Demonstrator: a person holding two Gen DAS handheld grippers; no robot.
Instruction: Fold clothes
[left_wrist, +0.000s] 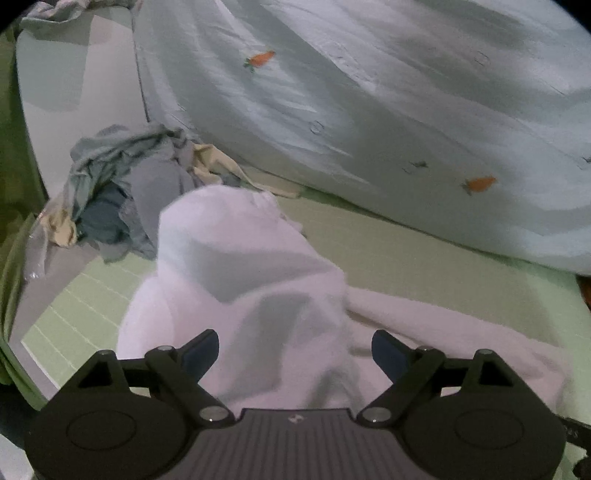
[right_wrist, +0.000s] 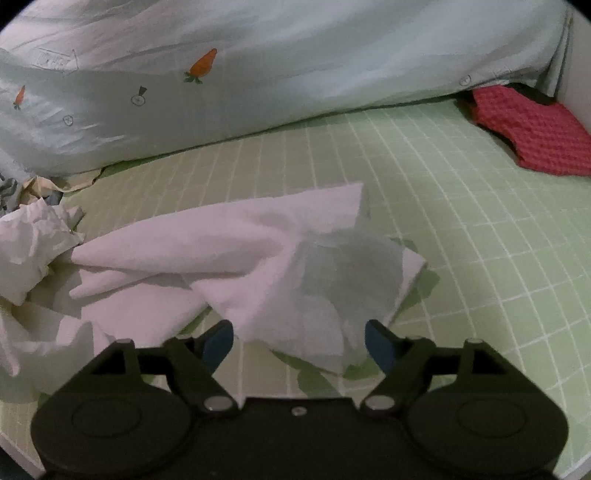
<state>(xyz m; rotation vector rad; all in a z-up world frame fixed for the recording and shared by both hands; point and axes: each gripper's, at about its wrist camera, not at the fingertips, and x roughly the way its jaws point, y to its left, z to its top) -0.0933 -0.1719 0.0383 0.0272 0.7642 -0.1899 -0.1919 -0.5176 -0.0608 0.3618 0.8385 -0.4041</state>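
Soft white garment (right_wrist: 229, 254), crumpled, with thin wrinkled folds, spread on the green checked bed sheet (right_wrist: 461, 236). Left gripper (left_wrist: 295, 350) with fingers apart over a bulging white fold. Right gripper (right_wrist: 299, 341) also wide apart around a pointed corner. Behind, smooth pale duvet (right_wrist: 295, 55) with carrot print; waffle-textured red cloth (right_wrist: 535, 133) well apart.

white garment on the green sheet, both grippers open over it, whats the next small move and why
Probably ease the right gripper forward and close it on the near corner of the white garment. Its jaws stand open with that loose corner lying between them, and nothing is gripped yet. The left gripper is also open above a bunched hump of the same cloth, so neither can spread it until one takes hold.
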